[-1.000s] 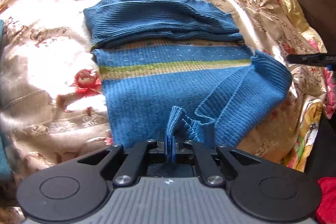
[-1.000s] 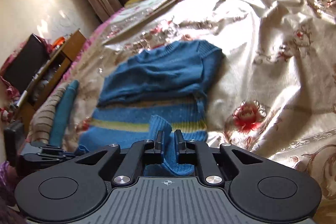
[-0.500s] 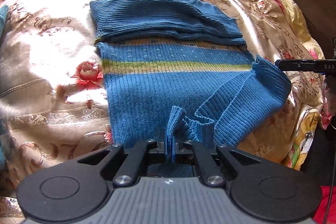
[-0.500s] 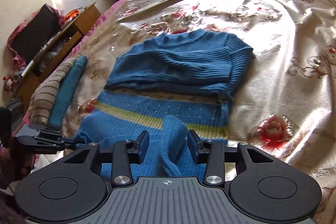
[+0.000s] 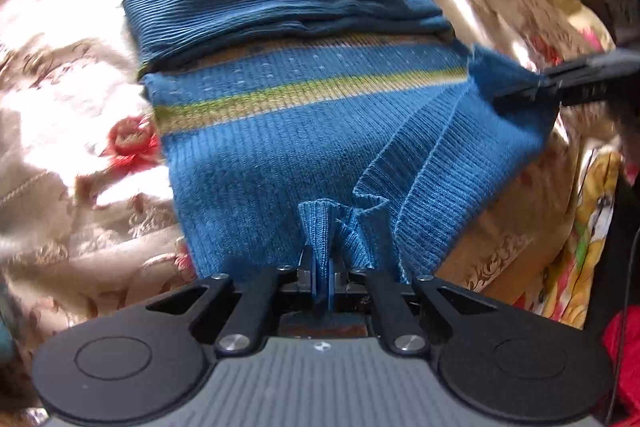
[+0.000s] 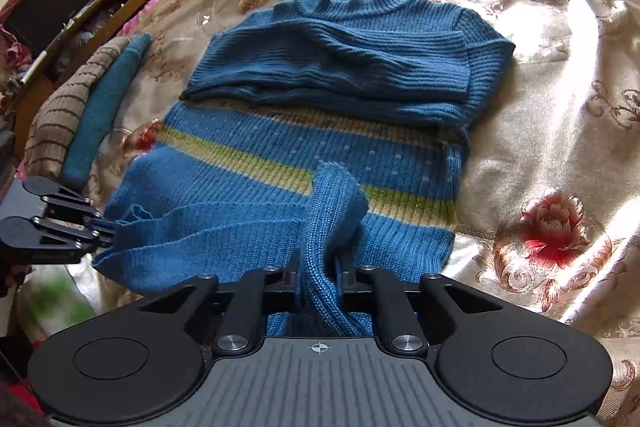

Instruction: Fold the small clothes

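The blue sweater (image 6: 304, 155) lies flat on the shiny bedspread (image 6: 552, 75), its bottom edge pinched tight by the left gripper (image 5: 322, 267) and by the right gripper (image 6: 318, 275), so uneven lifting could pull the fold crooked.

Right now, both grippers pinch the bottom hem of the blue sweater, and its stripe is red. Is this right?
Not quite: the stripe is yellow-green, not red, as the right wrist view shows. The rest holds: the left gripper and right gripper both pinch the bottom hem of the blue sweater.
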Motion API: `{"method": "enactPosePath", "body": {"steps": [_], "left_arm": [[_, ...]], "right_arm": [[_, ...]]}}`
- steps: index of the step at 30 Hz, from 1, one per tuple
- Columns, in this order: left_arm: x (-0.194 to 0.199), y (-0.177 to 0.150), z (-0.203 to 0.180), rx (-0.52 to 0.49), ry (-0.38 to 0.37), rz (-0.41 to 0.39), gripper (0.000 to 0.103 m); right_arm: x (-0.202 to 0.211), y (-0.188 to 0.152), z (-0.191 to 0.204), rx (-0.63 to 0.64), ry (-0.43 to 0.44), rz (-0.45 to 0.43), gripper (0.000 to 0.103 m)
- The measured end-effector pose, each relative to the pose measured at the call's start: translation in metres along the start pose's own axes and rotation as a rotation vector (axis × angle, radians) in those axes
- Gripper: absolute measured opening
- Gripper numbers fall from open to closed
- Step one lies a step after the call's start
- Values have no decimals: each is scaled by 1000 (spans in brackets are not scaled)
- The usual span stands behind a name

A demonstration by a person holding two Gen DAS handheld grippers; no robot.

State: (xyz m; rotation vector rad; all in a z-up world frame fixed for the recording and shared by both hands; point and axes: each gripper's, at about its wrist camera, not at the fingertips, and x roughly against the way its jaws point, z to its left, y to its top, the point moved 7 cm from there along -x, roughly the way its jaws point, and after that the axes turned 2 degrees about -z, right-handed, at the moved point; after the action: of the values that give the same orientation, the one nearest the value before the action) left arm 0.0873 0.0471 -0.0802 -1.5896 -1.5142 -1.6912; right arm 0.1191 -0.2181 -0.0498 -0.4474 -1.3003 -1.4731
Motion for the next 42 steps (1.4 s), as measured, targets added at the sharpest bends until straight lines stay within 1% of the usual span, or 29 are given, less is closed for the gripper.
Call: {"method": "enactPosePath", "body": {"steps": [4, 7, 9, 11, 15, 17, 19, 20, 22, 24, 25, 27, 28, 30, 33, 38, 40, 42], "left_arm": [[5, 5, 0, -6, -11, -15, 10], [19, 16, 4, 12, -15, -72, 10], [34, 32, 16, 46, -1, -139, 10], [55, 54, 33, 91, 21, -229, 10], [92, 101, 69, 164, 55, -412, 10], [94, 120, 85, 191, 74, -476, 10], [81, 134, 102, 232, 81, -509, 10], [68, 144, 110, 251, 88, -516, 10], [38, 154, 125, 285, 121, -510, 10], [6, 156, 141, 346, 139, -462, 10], [-9, 155, 147, 364, 157, -433, 10], [-29, 153, 147, 360, 188, -389, 10], [-32, 151, 144, 349, 193, -384, 10], [-29, 155, 138, 326, 189, -391, 10], [-19, 173, 139, 304, 194, -420, 10], [-13, 192, 148, 327, 207, -469, 10], [-18, 191, 152, 339, 223, -463, 10], [-27, 184, 158, 349, 244, -444, 10]], "right_arm": [[14, 7, -2, -46, 27, -58, 8], [30, 18, -7, -101, 52, -130, 7], [43, 31, -11, -123, 59, -188, 7], [60, 50, -15, -126, 52, -268, 7], [95, 97, -31, -166, 46, -465, 7], [101, 117, -44, -195, 22, -554, 7], [91, 132, -63, -233, -22, -607, 7], [78, 138, -75, -266, -42, -614, 7], [43, 145, -98, -309, -114, -591, 7], [0, 144, -120, -340, -188, -513, 7], [-20, 137, -130, -369, -207, -460, 7], [-45, 126, -135, -391, -225, -399, 7], [-50, 124, -133, -382, -227, -390, 7], [-49, 125, -127, -346, -227, -399, 7], [-38, 135, -124, -325, -220, -424, 7], [-19, 159, -129, -342, -220, -508, 7], [-22, 160, -134, -362, -226, -514, 7], [-31, 156, -137, -359, -244, -487, 7]]}}
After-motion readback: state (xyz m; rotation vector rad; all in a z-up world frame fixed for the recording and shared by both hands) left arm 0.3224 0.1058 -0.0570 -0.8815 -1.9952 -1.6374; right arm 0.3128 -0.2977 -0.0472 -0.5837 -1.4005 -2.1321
